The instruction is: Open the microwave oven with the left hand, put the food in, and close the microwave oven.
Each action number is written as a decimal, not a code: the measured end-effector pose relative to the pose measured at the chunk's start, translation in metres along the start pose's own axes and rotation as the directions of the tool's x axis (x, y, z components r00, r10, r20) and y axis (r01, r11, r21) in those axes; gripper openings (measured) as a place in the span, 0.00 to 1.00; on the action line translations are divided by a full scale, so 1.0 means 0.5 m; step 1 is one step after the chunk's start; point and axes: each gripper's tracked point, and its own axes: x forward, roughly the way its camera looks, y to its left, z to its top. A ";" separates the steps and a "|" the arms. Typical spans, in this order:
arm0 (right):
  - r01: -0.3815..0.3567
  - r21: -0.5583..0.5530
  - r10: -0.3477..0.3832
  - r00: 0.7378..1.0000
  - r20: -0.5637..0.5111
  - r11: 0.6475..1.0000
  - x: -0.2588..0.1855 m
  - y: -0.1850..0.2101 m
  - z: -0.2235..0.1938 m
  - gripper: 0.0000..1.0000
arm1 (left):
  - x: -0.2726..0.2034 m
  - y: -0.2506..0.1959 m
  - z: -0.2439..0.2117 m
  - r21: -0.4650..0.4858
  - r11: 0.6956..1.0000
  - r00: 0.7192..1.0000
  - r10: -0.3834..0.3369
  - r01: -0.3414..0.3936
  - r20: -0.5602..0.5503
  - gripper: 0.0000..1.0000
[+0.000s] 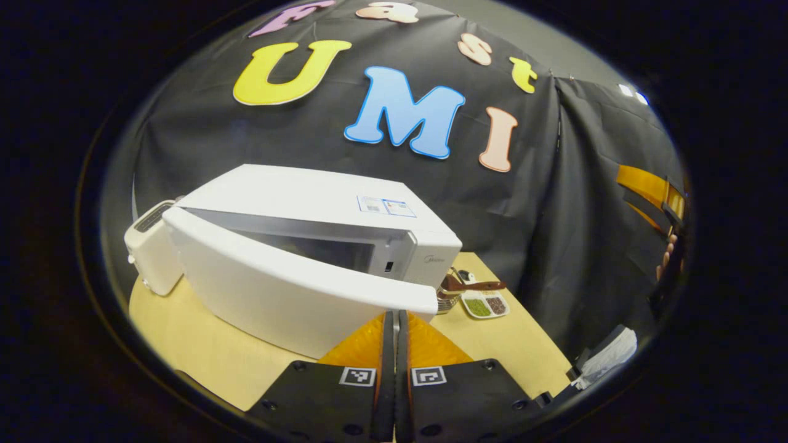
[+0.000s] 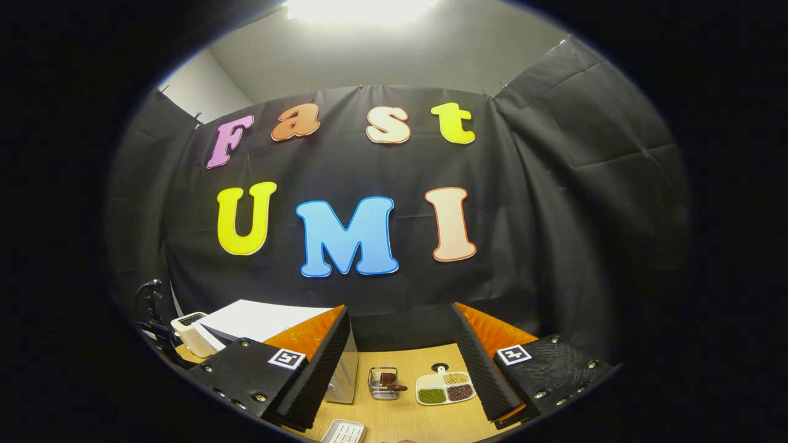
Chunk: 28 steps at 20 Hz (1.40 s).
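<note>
Door [image 1: 295, 289] of the white box-shaped microwave oven [image 1: 320, 215] stands ajar at twelve o'clock, its free edge just over the pressed-together left gripper [image 1: 394, 326]; the right gripper [image 2: 400, 344] hangs spread, empty.

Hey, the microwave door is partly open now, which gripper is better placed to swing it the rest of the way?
Left. The left gripper, fingers together, sits right at the microwave door edge. The right gripper is open, farther back, facing the food tray.

Left tool [image 1: 394, 320] with fingers pressed together, right tool [image 2: 400, 351] with fingers spread wide apart.
</note>
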 end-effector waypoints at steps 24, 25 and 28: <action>0.055 0.031 -0.053 0.997 -0.056 0.998 0.058 -0.070 -0.048 0.97 | 0.165 -0.013 0.072 -0.054 0.999 1.000 0.005 -0.004 0.025 0.07; 0.058 0.030 -0.056 0.997 -0.057 0.998 0.059 -0.071 -0.047 0.97 | 0.166 -0.015 0.068 -0.053 0.999 1.000 0.003 -0.003 0.018 0.07; 0.058 0.027 -0.056 0.996 -0.063 0.998 0.065 -0.066 -0.053 0.97 | 0.168 -0.011 0.070 -0.043 0.999 1.000 0.011 -0.010 0.027 0.07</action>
